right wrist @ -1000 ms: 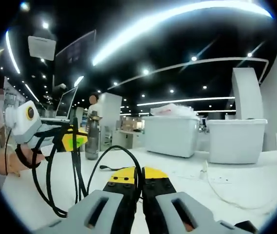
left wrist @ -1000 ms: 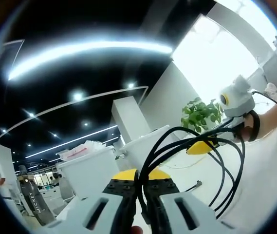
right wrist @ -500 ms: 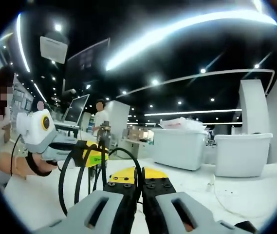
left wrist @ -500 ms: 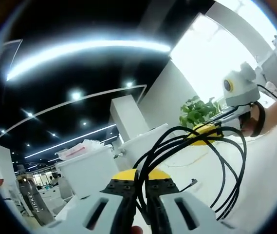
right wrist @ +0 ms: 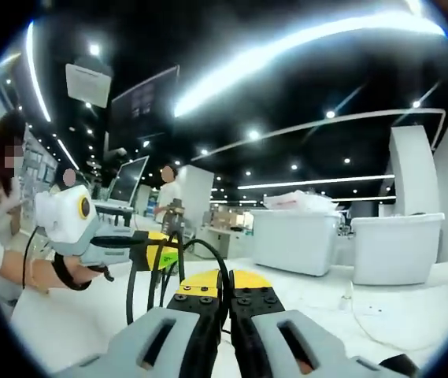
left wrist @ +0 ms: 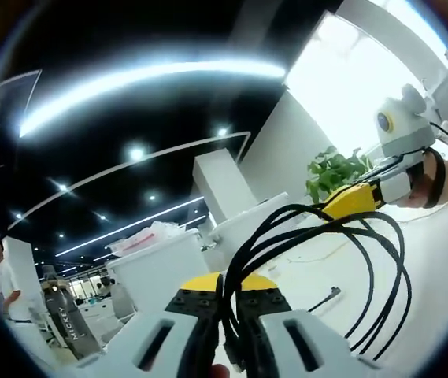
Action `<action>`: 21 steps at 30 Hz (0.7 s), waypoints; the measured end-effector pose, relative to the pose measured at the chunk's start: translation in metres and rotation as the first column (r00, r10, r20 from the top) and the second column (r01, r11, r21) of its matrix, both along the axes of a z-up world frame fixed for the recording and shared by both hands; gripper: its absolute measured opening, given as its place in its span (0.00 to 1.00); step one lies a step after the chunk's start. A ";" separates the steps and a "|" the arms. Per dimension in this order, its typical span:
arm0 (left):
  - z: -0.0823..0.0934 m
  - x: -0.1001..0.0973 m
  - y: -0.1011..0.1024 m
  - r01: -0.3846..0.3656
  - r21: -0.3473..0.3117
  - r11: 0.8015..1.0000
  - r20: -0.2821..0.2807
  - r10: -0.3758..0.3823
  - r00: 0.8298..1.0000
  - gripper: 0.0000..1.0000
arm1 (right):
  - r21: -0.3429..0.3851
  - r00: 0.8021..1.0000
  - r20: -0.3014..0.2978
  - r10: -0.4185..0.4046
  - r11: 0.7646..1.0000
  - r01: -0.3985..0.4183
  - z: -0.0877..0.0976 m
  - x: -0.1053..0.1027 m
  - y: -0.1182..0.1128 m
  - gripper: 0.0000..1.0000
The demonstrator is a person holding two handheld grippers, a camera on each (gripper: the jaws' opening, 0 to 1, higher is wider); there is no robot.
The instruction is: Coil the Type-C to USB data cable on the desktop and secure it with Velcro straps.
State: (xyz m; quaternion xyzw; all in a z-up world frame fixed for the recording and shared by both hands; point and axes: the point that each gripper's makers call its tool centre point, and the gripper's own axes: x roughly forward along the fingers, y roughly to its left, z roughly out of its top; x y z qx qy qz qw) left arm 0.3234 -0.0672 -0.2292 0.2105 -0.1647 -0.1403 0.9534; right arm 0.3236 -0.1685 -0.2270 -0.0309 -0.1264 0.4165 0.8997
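Observation:
A black data cable [left wrist: 363, 272] hangs in several loops above the white desktop [left wrist: 436, 268]. My left gripper [left wrist: 224, 285] is shut on the bundle where the strands gather between its yellow-tipped jaws. From there the loops run right to my right gripper [left wrist: 351, 201], held by a hand. One plug end [left wrist: 330, 294] dangles near the table. In the right gripper view, my right gripper [right wrist: 225, 280] is shut on a cable strand [right wrist: 205, 250] that arcs left to the left gripper [right wrist: 157, 250], where the loops hang down.
White storage bins [right wrist: 296, 241] [right wrist: 398, 246] stand at the back of the table, with a thin white cable [right wrist: 365, 309] lying in front of them. A potted plant [left wrist: 335, 169] is beside a bin [left wrist: 167, 266]. A dark bottle [left wrist: 67, 331] and people [right wrist: 168, 189] are at the far side.
In the right gripper view the left gripper and its hanging loops now sit closer to my right jaws. In the left gripper view the right gripper sits higher and further right.

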 end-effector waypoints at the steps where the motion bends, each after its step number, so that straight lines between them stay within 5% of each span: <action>1: 0.000 0.001 0.001 -0.007 0.003 1.000 0.003 0.007 1.000 0.08 | -0.002 1.000 0.003 0.002 1.000 -0.002 0.000 -0.001 0.000 0.02; 21: -0.005 0.005 0.005 -0.020 0.016 1.000 -0.008 0.020 1.000 0.13 | 0.049 0.975 -0.029 0.219 0.975 -0.218 0.002 -0.033 0.023 0.02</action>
